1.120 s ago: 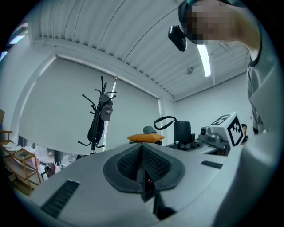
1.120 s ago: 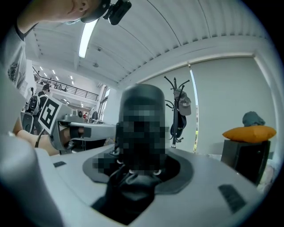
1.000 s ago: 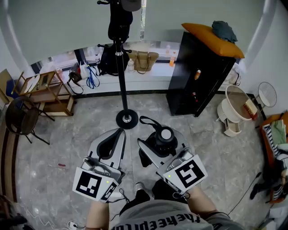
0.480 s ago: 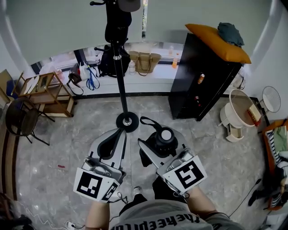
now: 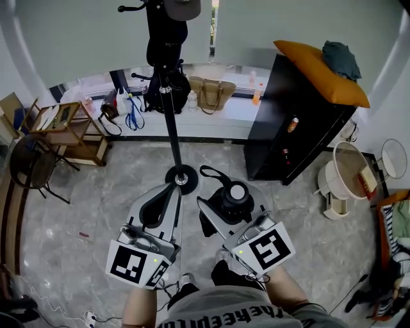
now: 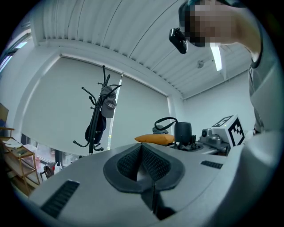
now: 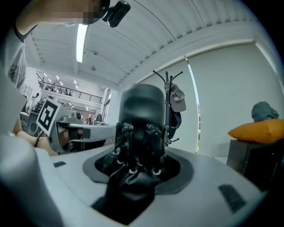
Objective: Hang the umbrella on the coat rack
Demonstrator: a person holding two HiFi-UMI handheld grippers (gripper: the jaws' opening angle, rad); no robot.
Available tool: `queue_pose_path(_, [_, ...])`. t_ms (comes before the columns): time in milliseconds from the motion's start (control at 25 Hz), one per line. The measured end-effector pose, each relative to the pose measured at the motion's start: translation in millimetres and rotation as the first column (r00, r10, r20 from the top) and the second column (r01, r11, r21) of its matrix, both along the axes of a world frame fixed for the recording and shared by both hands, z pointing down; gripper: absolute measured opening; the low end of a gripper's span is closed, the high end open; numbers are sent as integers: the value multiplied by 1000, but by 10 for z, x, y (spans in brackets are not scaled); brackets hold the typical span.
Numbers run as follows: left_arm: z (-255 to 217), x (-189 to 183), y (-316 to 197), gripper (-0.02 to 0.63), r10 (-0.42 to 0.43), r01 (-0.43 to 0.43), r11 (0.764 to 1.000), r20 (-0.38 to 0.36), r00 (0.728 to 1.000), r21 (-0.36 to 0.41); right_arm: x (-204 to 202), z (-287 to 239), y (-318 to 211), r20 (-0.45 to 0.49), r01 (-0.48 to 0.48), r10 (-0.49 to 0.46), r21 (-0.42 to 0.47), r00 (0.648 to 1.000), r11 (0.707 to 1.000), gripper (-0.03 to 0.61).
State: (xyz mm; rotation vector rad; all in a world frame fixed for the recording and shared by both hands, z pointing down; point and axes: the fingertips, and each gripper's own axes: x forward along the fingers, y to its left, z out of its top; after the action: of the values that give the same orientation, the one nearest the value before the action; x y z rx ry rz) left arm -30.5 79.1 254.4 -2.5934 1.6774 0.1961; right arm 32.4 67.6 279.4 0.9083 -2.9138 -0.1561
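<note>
Black cabinet [image 5: 301, 128] is the biggest thing here, over on the right. It is shut, so I cannot see inside. An orange cushion [image 5: 320, 64] and a blue-green cloth [image 5: 341, 56] lie on top of it.

Next is the tall coat rack [image 5: 172, 128], straight ahead on the floor. A dark bag [image 5: 165, 35] and a grey cap [image 5: 182, 6] hang high on it. One hook [image 5: 128, 9] at the top left looks free.

A white tub [image 5: 328, 170] sits past the cabinet with a small box [image 5: 366, 180] in it. A woven bag [image 5: 206, 93] stands on the ledge behind the rack. I cannot see what is in it.

The left gripper [image 5: 168, 192] has its jaws pressed together with nothing in them. The right gripper [image 5: 230, 208] is squeezed tight on the umbrella [image 5: 236, 192], held up in front of the person, near the foot of the rack.

The umbrella is black, short and folded up. I think it is light. The cloth part looks soft and squashy, and the round end looks hard and smooth, so it might slip. The grip on the fat middle looks good. The thin strap loop [image 5: 206, 172] at its end is floppy, and that looks like the part to slip over a hook.
</note>
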Motion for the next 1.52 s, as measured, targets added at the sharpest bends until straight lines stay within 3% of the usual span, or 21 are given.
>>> queue_pose_path(920, [16, 519, -553, 15, -187, 187, 982, -9, 982, 11, 498, 58, -693, 2, 162, -162, 9, 987, 987, 236])
queue_pose_path(1520, [70, 305, -753, 15, -187, 187, 982, -2, 982, -10, 269, 119, -884, 7, 164, -164, -10, 987, 986, 238])
